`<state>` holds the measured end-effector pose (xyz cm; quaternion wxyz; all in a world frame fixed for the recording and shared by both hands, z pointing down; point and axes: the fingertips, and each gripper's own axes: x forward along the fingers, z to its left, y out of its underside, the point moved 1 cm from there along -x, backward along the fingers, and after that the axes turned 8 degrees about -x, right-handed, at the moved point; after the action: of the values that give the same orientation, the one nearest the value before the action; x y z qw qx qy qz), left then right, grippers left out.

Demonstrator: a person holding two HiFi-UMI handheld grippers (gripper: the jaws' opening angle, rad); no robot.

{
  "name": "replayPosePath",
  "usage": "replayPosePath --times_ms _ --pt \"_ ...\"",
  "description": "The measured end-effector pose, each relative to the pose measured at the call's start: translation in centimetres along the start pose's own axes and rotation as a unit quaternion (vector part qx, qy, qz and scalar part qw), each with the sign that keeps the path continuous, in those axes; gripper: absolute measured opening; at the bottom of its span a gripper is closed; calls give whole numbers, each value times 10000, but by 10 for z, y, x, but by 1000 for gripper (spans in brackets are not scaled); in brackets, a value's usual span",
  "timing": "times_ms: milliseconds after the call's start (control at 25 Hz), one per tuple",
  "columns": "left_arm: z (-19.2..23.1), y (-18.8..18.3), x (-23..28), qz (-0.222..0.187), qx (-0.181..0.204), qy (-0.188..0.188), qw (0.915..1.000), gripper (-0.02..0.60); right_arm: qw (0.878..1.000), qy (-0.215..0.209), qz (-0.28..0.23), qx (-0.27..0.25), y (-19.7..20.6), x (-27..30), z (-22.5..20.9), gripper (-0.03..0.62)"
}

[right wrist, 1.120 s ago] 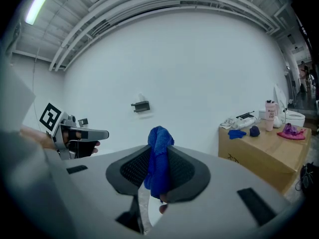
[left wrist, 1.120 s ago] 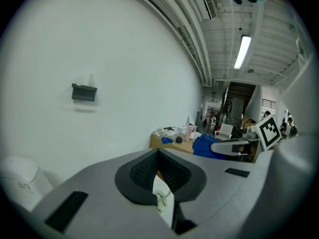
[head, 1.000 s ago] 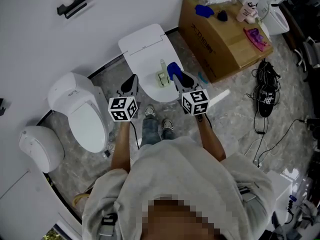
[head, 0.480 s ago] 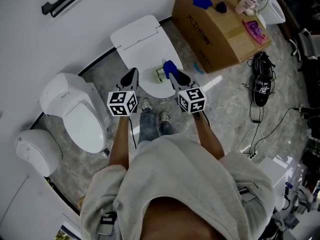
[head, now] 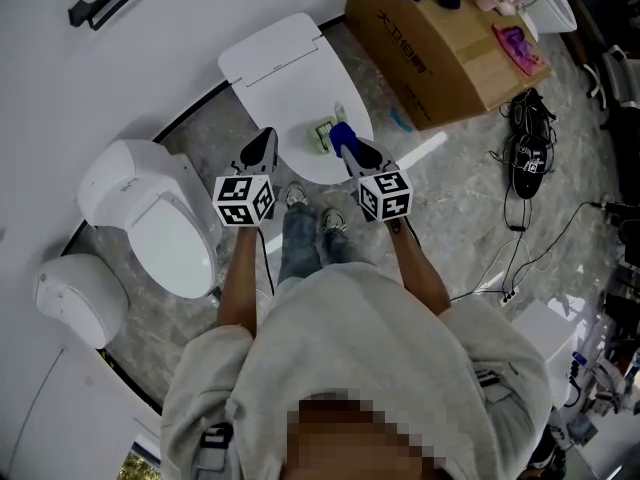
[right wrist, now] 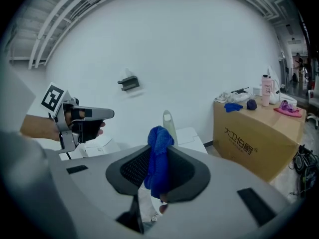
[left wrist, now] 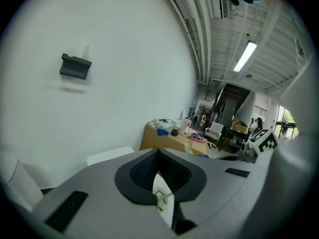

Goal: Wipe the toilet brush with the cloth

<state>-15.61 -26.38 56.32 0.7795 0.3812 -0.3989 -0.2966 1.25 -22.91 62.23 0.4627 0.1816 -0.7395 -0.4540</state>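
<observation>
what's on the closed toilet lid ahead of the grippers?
A toilet brush standing handle-up at a pale green holder. The blue cloth in the right gripper covers the brush's lower part.

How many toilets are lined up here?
3 along the wall: the middle toilet, the left toilet, the far-left toilet. Another may be hidden beyond the cardboard box.

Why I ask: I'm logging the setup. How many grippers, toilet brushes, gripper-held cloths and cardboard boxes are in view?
Grippers: 2, the left gripper and the right gripper
Toilet brushes: 1, the toilet brush
Held cloths: 1, the blue cloth clamped in the right gripper
Cardboard boxes: 1, the cardboard box
Total: 5
</observation>
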Motion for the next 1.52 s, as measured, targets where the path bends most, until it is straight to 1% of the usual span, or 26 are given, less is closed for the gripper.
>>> replayPosePath --times_ms 360,680,1000,1240,1360,1520 --pt "7 10 5 137 -65 2 9999 18 9985 -44 465 298 41 21 -6 101" --pt "16 12 9 208 -88 -25 9997 18 9939 -5 923 600 77 45 -18 101" --pt "16 10 11 229 -35 -33 9997 18 9847 -33 1412 1019 114 64 -26 101" --pt "5 6 12 192 35 29 9998 18 9742 107 1846 1296 152 53 -33 101" --pt "-2 7 13 178 70 87 9998 18 9744 185 1809 1324 156 40 -38 101" --pt "-12 8 14 173 100 148 9997 18 9812 302 1422 1266 137 25 -47 101"
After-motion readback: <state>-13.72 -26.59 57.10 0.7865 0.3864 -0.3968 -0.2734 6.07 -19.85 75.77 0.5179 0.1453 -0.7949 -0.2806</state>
